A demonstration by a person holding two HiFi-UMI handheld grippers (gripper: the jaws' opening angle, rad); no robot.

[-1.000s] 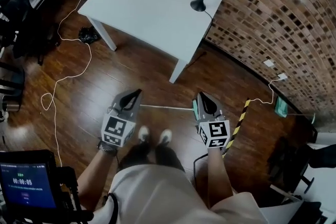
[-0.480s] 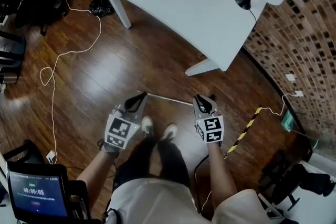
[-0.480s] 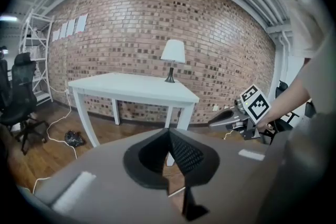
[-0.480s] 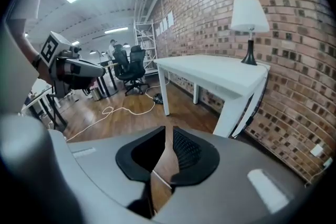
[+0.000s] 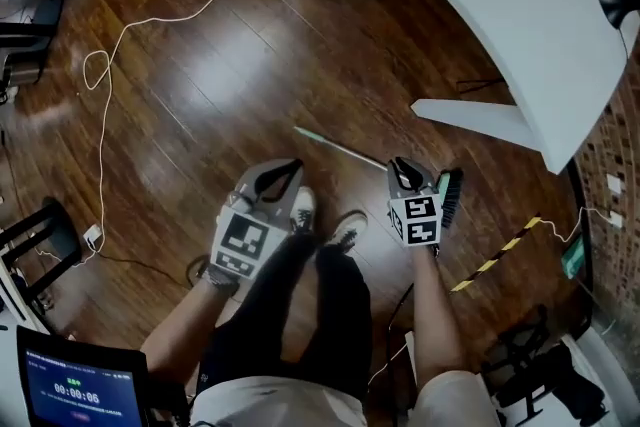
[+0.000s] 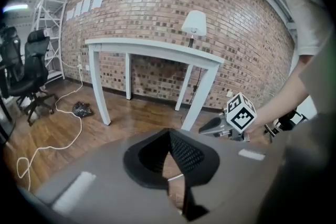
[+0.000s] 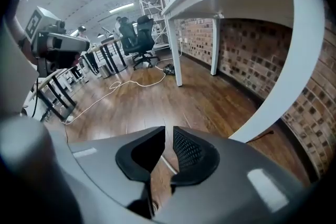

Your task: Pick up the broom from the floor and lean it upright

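Broom (image 5: pixel 345 149): on floor (image 5: pixel 200 105), pale handle (image 5: pixel 320 138), dark bristles (image 5: pixel 450 197) | left tongs (image 5: pixel 292 165) closed, empty | right tongs (image 5: pixel 402 165) opening, empty

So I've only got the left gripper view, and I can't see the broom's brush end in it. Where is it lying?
Observer: In the head view the brush head lies on the floor just right of the right gripper, short of the white table's leg.
Operator: What are that gripper's jaws doing?
Observer: Its own view shows them opening, with nothing between them; bare floor shows through the gap.
Operator: And how does the rest of it lie?
Observer: The handle runs up-left from the brush head, ahead of the person's shoes, and its green tip ends just beyond the left gripper.
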